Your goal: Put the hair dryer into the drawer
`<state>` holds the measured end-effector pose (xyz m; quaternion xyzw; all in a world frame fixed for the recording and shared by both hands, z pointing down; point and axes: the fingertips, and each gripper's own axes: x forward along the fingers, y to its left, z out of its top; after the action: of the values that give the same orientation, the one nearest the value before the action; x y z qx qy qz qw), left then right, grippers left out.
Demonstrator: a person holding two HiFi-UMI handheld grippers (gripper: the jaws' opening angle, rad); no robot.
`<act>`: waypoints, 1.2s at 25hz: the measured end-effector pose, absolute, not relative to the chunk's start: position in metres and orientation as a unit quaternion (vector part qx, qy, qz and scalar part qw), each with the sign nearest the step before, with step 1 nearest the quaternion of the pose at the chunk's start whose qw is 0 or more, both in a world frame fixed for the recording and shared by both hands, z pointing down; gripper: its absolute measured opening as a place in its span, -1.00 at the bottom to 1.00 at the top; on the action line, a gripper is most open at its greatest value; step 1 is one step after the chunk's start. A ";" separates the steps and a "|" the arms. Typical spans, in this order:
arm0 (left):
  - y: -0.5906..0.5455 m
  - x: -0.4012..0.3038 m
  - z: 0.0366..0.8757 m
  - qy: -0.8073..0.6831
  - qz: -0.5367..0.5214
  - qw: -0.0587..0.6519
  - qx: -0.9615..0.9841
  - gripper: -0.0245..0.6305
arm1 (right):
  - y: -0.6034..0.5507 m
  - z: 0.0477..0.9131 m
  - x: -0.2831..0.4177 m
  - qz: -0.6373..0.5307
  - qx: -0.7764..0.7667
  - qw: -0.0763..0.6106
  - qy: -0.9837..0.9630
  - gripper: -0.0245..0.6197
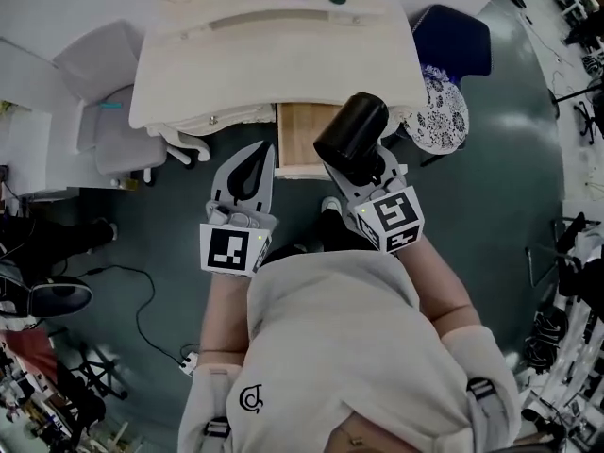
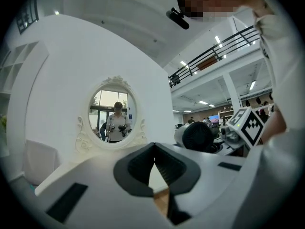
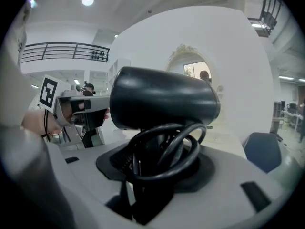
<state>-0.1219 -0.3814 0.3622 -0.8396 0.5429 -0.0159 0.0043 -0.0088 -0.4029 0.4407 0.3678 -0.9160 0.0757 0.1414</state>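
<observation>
A lofty hall is staging a bedroom: a white dressing table (image 1: 283,74) and oval mirror (image 2: 114,109) are standing ahead of the left gripper (image 2: 153,146) jaws, a railed mezzanine (image 2: 224,44) running above them.

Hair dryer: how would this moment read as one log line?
right gripper: shut on hair dryer | left gripper: shut, empty | drawer: open

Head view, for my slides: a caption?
Right gripper holds black hair dryer near the open drawer of a white vanity.
</observation>
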 end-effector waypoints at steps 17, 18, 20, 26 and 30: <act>-0.457 -0.128 0.437 0.594 0.001 -0.038 -0.804 -0.89 | -0.478 0.631 -0.048 0.069 0.101 0.336 -0.934 -0.20; -0.458 -0.130 0.443 0.596 -0.004 -0.043 -0.802 -0.88 | -0.478 0.645 -0.050 0.069 0.088 0.351 -0.929 -0.20; -0.459 -0.134 0.454 0.600 -0.013 -0.052 -0.798 -0.89 | -0.476 0.672 -0.050 0.064 0.063 0.384 -0.919 -0.20; -0.455 -0.152 0.480 0.619 -0.018 -0.090 -0.780 -0.89 | -0.463 0.735 -0.051 0.051 -0.009 0.460 -0.886 -0.20; -0.452 -0.160 0.495 0.625 -0.024 -0.106 -0.773 -0.89 | -0.461 0.771 -0.050 0.043 -0.035 0.500 -0.864 -0.20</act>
<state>-0.1598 -0.4521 0.4954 -0.7731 0.6249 -0.0240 -0.1058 -0.0504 -0.4612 0.7711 -0.0351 -0.8641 0.0430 0.5002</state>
